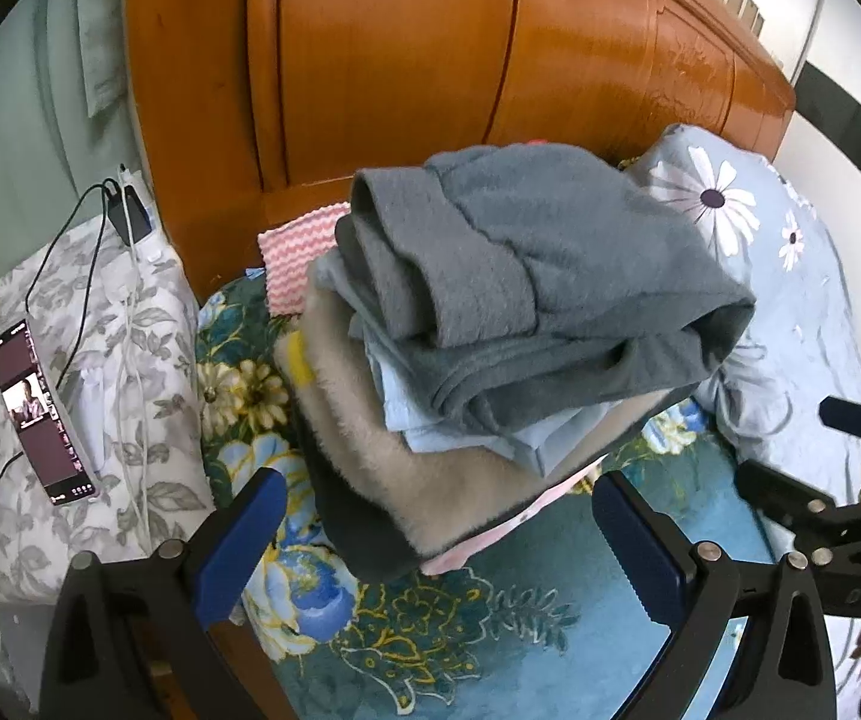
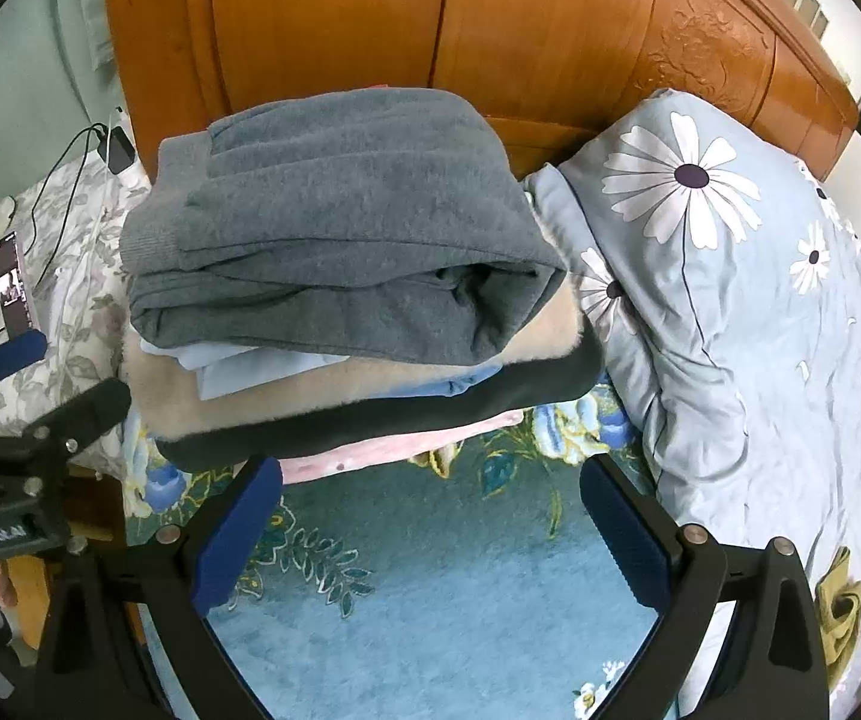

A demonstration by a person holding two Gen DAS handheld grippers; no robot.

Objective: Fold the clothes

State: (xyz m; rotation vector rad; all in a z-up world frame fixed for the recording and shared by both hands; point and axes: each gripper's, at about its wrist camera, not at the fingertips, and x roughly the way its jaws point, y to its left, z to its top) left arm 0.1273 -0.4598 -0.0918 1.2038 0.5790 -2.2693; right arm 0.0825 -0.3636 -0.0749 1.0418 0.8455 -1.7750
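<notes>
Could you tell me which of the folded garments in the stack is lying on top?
The grey fleece garment is on top. Below it come a light blue piece, a beige fluffy one, a dark one and a pink one at the bottom.

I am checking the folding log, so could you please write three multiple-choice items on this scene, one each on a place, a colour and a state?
1. Where does the phone lie?
A. On the grey leaf-print bedding, left of the clothes stack
B. On top of the stack
C. On the daisy-print pillow

2. What colour is the top garment of the stack?
A. Pink
B. Grey
C. Beige

3. How is the left gripper?
A. Shut on the sweater
B. Shut, empty
C. Open, empty

Answers: 1 A, its lit screen rests on the leaf print. 2 B, the grey folded sweater tops the stack. 3 C, its blue pads stand wide apart with nothing between them.
</notes>
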